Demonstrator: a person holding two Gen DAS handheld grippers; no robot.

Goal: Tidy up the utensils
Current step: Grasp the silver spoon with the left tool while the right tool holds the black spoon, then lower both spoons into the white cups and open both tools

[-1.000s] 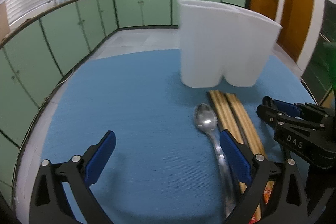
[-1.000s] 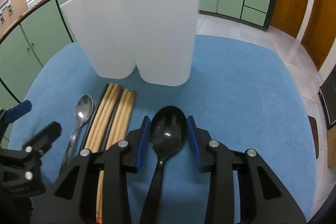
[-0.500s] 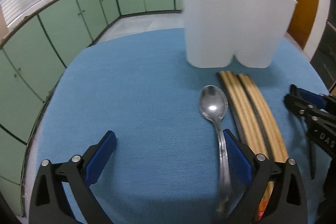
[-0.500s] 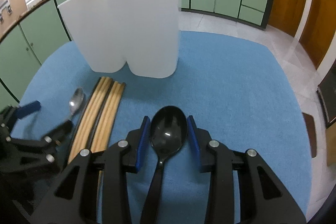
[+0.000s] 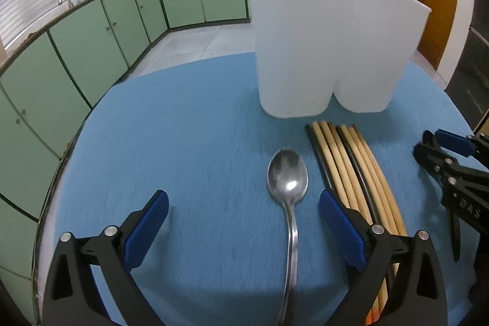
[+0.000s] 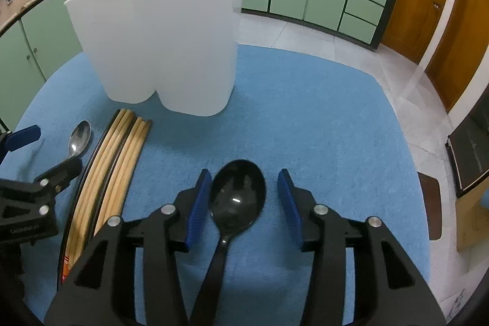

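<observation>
**Utensils all on the mat, nothing in the holder that I can see**

Task status, as I read it: early. The white holder (image 6: 171, 32) stands upright at the far side of the blue mat (image 6: 321, 118). Both its compartments face away from my cameras, so I cannot tell what is inside. Nothing pokes above the rim.

Left to sort, all lying flat on the mat:
- black spoon (image 6: 237, 200), bowl toward the holder
- metal spoon (image 5: 288, 176), bowl toward the holder
- chopsticks (image 5: 351, 170), a bundle side by side, tips just short of the holder's base, between the two spoons

Right gripper (image 6: 244, 200): jaws opening. The black spoon's bowl sits between the pads; the left pad is close against it, the right pad stands clear. I read this as released, not grasped.

Left gripper (image 5: 244, 228): wide apart, holding nothing. The metal spoon's handle runs between its fingers, nearer the right pad, touching neither as far as I can see.

Judgement: every visible utensil awaits pick-up. The left side looks lined up on the metal spoon. Thin handles flat on cloth may be awkward to pinch.
</observation>
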